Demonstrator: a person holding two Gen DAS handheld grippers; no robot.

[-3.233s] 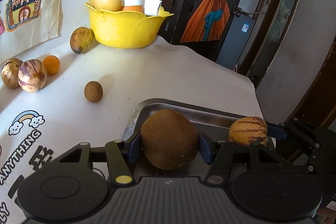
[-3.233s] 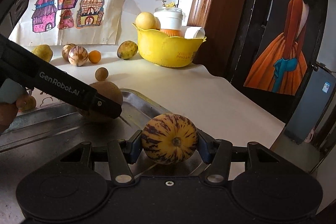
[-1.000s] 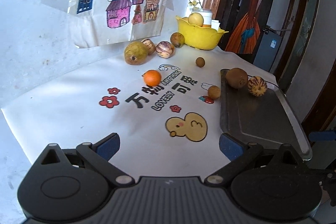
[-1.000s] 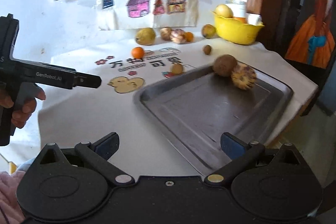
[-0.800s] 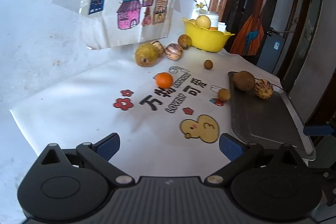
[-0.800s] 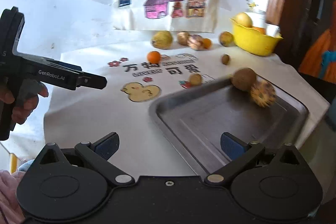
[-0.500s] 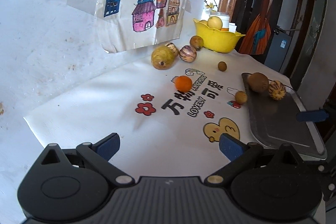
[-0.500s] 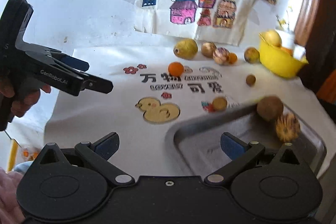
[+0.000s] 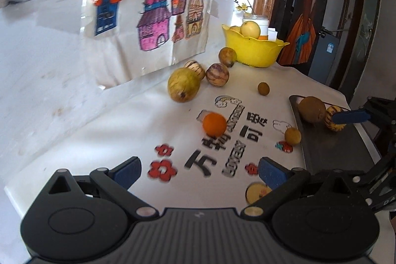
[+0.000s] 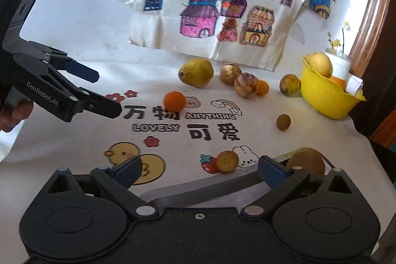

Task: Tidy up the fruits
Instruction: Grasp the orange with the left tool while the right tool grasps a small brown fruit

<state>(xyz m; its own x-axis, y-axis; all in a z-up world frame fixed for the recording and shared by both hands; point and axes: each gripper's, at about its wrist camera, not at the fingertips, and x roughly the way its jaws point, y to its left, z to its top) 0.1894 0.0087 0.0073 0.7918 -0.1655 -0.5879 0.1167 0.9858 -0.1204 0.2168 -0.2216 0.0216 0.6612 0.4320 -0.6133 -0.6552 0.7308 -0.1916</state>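
A metal tray (image 9: 329, 152) at the table's right holds a brown round fruit (image 9: 311, 109) and a striped melon (image 9: 333, 118). An orange (image 9: 214, 125), a green pear-like fruit (image 9: 183, 84), two striped melons (image 9: 217, 74), a small brown fruit (image 9: 263, 88) and a small yellow fruit (image 9: 292, 136) lie on the white printed cloth. My left gripper (image 9: 199, 171) is open and empty, low over the cloth's near side. My right gripper (image 10: 199, 171) is open and empty above the tray's near edge (image 10: 198, 187). The left gripper also shows in the right wrist view (image 10: 99, 93).
A yellow bowl (image 9: 255, 51) with fruit and a white cup stands at the far right corner, a brownish fruit (image 9: 227, 56) beside it. Children's drawings hang on the wall behind. The table's edge drops off to the right, beyond the tray.
Both grippers let go of the brown fruit and the striped melon on the tray, opened and pulled back. Lately both have swung left toward the loose fruit on the cloth.
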